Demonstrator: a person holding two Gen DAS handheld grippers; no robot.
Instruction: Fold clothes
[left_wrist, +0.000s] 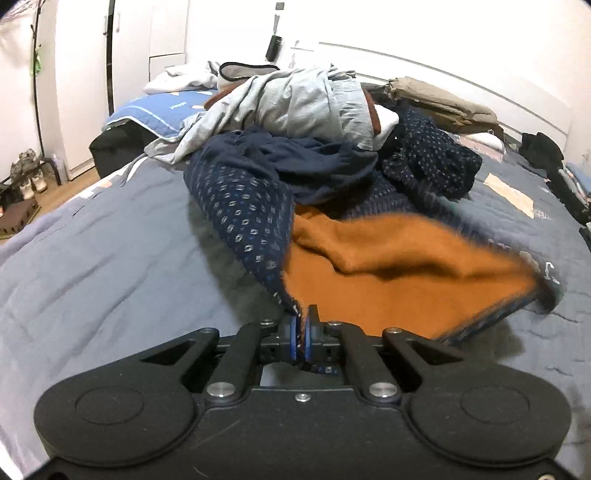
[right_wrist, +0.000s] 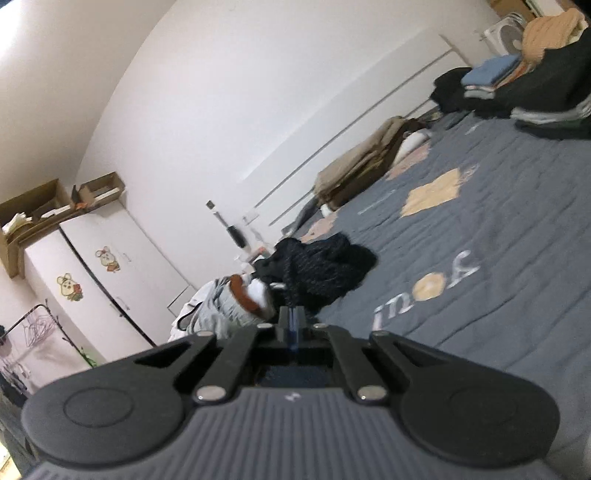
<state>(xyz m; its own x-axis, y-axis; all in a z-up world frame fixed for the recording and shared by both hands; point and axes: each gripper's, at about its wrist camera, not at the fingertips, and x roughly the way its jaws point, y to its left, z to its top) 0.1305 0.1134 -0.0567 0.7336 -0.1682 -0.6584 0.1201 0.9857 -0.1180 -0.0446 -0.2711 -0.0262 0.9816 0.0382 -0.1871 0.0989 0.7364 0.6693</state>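
A navy patterned garment (left_wrist: 243, 206) with an orange lining (left_wrist: 388, 269) lies spread on the bed, its right corner blurred and raised. My left gripper (left_wrist: 303, 314) is shut on its near edge, and the cloth runs down between the blue pads. My right gripper (right_wrist: 291, 314) points along the bed with its fingers pressed together. Dark blue cloth (right_wrist: 291, 371) shows just beneath them. A heap of clothes lies beyond: a light grey-blue garment (left_wrist: 295, 103), a plain navy one (left_wrist: 295, 162) and a dotted navy one (left_wrist: 428, 162).
The bed has a grey-blue quilt (left_wrist: 92, 258) with printed patches (right_wrist: 432, 197). Folded beige clothes (left_wrist: 443, 103) and dark stacks (right_wrist: 546, 99) sit along the headboard side. A white wardrobe (right_wrist: 110, 280) and shoes on the floor (left_wrist: 29, 177) stand to the left.
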